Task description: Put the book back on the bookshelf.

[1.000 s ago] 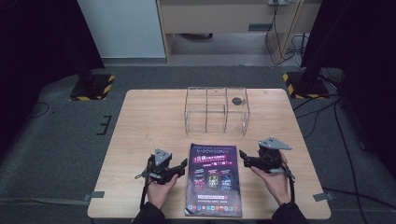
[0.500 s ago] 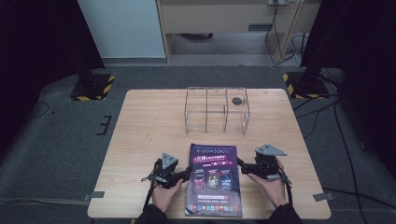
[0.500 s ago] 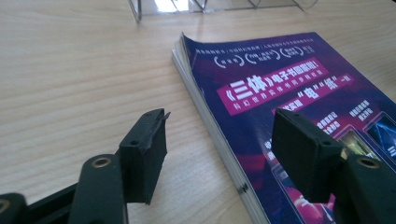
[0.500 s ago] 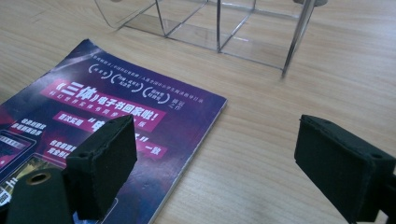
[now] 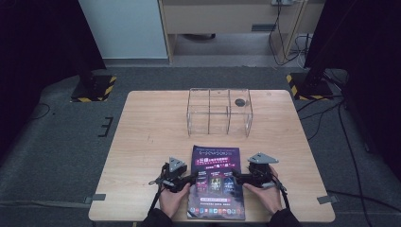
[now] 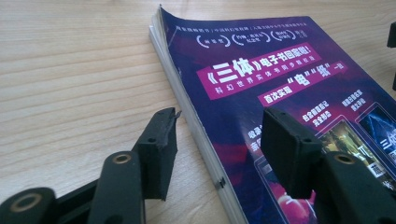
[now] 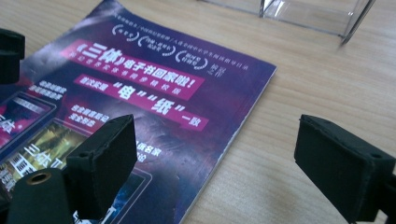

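Judging progress as early: everything resting on the wooden table [image 5: 142, 142], nothing lifted, nothing grasped.

Seeing a clear wire-and-acrylic rack [image 5: 219, 111] standing upright well beyond both tongs, far side of the table, apart from everything else. Guessing it as the likely destination, so transfer and placing remaining in full.

Seeing a purple magazine [image 5: 216, 184] lying flat, cover up, directly between the two tongs, near edge of the table. Top left corner of the cover curling up slightly in the left gripper view.

Marking the left gripper [image 5: 191, 178] as straddling the magazine's left edge: one jaw down beside the page stack over bare wood, other jaw above the cover. Jaws about half open, having just been closing, magazine edge between them, pads not pressing yet. Holding nothing.

Marking the right gripper [image 5: 239, 178] as straddling the right edge: one jaw over the cover, other over bare table. Jaws wide apart, gripping nothing.

Judging what is left: closing on both edges, lifting, carrying forward, placing.

Checking rack contents: dividers splitting it into upright slots, all looking empty. Spotting a small dark disc [image 5: 240, 101] at the rack's far right corner, ahead of the right tongs; cannot tell whether sitting on, in or behind it.
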### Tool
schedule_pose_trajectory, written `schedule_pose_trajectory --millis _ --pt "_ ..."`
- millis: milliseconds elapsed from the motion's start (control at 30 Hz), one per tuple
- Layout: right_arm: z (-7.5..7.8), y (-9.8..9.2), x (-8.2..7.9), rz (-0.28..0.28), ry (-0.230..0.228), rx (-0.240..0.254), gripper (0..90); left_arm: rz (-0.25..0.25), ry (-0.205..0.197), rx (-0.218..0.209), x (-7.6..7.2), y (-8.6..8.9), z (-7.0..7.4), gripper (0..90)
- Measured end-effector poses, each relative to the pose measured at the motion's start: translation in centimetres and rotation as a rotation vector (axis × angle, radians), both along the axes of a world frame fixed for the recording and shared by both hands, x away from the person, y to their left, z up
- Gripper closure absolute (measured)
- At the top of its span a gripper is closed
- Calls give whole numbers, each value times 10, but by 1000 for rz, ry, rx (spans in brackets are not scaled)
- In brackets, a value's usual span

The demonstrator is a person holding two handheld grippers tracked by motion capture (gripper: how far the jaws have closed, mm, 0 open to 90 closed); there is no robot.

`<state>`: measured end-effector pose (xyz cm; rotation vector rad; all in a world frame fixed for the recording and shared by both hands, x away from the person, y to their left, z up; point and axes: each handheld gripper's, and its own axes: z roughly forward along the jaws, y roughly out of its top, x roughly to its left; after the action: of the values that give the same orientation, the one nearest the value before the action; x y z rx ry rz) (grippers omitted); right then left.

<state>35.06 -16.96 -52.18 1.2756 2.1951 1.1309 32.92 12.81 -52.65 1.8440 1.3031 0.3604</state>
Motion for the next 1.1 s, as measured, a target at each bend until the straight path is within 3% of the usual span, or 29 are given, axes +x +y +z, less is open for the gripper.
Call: schedule_pose_trajectory --millis 267,667,1100 --pt "-7 4 0 7 23 14 146 10 26 -19 1 -7 -6 503" --pt "-15 10 0 28 64 19 180 28 20 -23 2 -8 -8 547" --pt "-15 16 -2 46 71 33 180 35 17 -42 2 -11 -9 502"
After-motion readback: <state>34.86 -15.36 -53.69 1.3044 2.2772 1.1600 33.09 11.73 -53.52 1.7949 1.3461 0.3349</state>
